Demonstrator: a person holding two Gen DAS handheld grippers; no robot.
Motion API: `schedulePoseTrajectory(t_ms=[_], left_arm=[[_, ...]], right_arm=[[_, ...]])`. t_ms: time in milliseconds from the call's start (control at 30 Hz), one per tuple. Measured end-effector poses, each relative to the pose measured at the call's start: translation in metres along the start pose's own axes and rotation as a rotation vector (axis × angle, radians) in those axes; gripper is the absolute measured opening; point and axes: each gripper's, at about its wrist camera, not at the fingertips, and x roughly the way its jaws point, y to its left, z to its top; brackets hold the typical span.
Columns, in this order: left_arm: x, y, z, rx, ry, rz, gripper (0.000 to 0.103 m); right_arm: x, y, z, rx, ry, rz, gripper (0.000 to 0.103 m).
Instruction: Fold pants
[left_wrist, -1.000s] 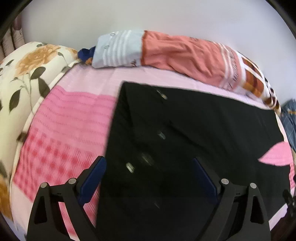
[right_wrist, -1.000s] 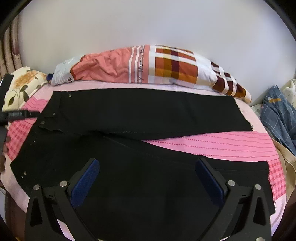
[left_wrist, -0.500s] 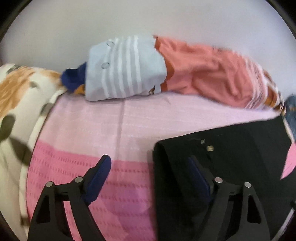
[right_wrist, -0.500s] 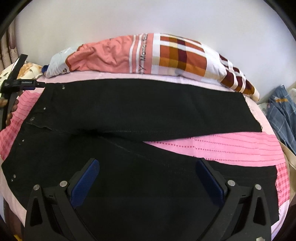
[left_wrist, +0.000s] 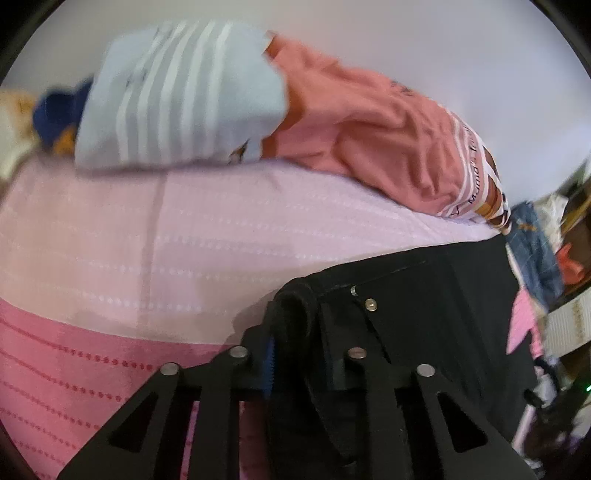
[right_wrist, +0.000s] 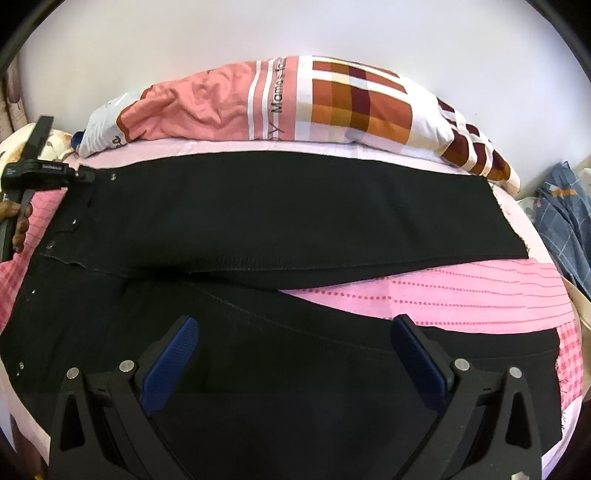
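Black pants (right_wrist: 280, 221) lie spread on a pink bed sheet (right_wrist: 443, 291), legs apart and pointing right, waistband at the left. My left gripper (left_wrist: 299, 325) is shut on the far corner of the pants' waistband (left_wrist: 295, 299), the cloth bunched between its jaws; it also shows in the right wrist view (right_wrist: 79, 173) at that corner. My right gripper (right_wrist: 295, 354) is open and empty, hovering over the near leg (right_wrist: 295, 369) of the pants.
A long pillow (right_wrist: 332, 103) in salmon, plaid and striped cloth lies along the wall behind the pants. A floral pillow (right_wrist: 55, 140) sits at the far left. Blue checked clothes (right_wrist: 565, 221) are piled off the bed's right side.
My left gripper moved to the far waistband corner and shut on it; it was open before. My right gripper stayed open and shifted slightly closer over the near leg.
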Motion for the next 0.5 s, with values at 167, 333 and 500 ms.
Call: schedulePoseTrajectory(t_ms=[167,333,500], left_arm=[[-0.012,-0.022,-0.002,0.011,-0.060,0.086,0.015],[-0.060,-0.050,-0.023,-0.056,-0.244,0.075,0.015],[-0.102,-0.084,-0.066,-0.079,-0.374,0.008,0.015]], right_arm=[[0.014,-0.004,0.006,0.004,0.032,0.038,0.103],[0.034,-0.048,0.047,0.132,0.051,0.098,0.103],[0.066,-0.100,0.102,0.375,0.140,0.297,0.103]])
